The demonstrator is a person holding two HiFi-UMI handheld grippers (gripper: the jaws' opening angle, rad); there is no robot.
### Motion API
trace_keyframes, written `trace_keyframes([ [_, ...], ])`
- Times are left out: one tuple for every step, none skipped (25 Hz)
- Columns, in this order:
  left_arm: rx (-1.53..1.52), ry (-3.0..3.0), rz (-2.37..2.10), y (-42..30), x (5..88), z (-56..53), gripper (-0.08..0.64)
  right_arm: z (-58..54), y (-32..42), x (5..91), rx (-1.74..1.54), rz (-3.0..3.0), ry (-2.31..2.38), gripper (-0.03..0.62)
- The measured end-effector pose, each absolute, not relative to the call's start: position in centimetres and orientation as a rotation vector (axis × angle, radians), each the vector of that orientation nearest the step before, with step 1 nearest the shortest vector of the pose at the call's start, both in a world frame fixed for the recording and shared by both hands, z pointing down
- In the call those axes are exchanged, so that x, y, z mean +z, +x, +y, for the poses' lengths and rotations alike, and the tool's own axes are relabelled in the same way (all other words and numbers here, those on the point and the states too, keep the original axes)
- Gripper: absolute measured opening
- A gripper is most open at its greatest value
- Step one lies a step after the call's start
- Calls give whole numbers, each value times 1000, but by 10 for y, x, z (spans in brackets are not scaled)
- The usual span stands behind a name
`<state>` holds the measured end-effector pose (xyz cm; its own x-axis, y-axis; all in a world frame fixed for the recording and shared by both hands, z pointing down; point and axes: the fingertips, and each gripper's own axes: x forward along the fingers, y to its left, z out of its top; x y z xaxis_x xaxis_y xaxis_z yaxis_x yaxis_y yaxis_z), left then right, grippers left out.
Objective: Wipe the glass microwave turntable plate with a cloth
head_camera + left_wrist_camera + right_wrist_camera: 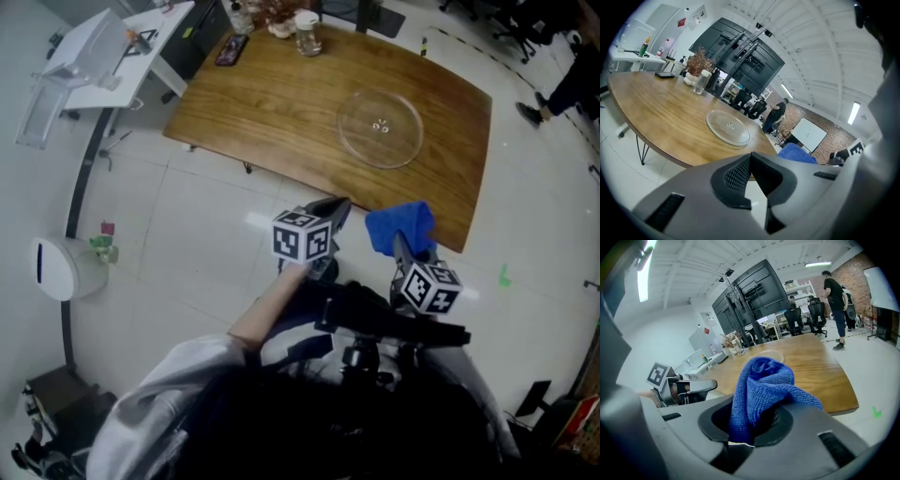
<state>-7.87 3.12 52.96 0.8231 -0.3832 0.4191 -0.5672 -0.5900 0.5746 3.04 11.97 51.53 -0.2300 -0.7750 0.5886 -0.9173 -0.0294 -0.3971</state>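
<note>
The clear glass turntable plate (pixel 380 127) lies flat on the wooden table (pixel 281 103), toward its right end; the same plate (pixel 728 127) shows in the left gripper view. A blue cloth (pixel 401 228) is bunched in my right gripper (pixel 405 246), whose jaws are shut on it; the cloth (pixel 759 390) fills the middle of the right gripper view. My left gripper (pixel 336 213) is shut with nothing in it, its pads (pixel 751 174) meeting at the tips. Both grippers hang over the floor, short of the table's near edge.
A glass jar (pixel 307 33), a dark phone (pixel 231 50) and dried flowers stand at the table's far side. A white desk (pixel 103 56) is at the left, a white round bin (pixel 58 268) on the floor. People and office chairs are far behind the table.
</note>
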Motion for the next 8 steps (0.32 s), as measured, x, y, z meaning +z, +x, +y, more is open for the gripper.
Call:
trace_keyframes([
  [332,2273,-691,-77,529,38,-5,125,32,516,1110,-2051,1818,81],
  [338,2272,-690,-75,529,46,-5,129,34,516,1113,-2057,1820,81],
  [342,2270,-691,-73,529,53,-5,133,37,515,1113,-2063,1821,81],
  [345,2266,-695,-70,528,59,-5,136,40,514,1108,-2072,1820,81],
  [346,2262,-701,-68,528,66,-5,140,44,512,1101,-2081,1815,81],
  [345,2257,-709,-65,528,71,-5,143,48,511,1093,-2090,1807,81],
  [344,2251,-716,-63,528,77,-5,146,51,510,1084,-2099,1798,81],
  [343,2245,-724,-61,529,82,-5,149,55,509,1076,-2108,1789,81],
])
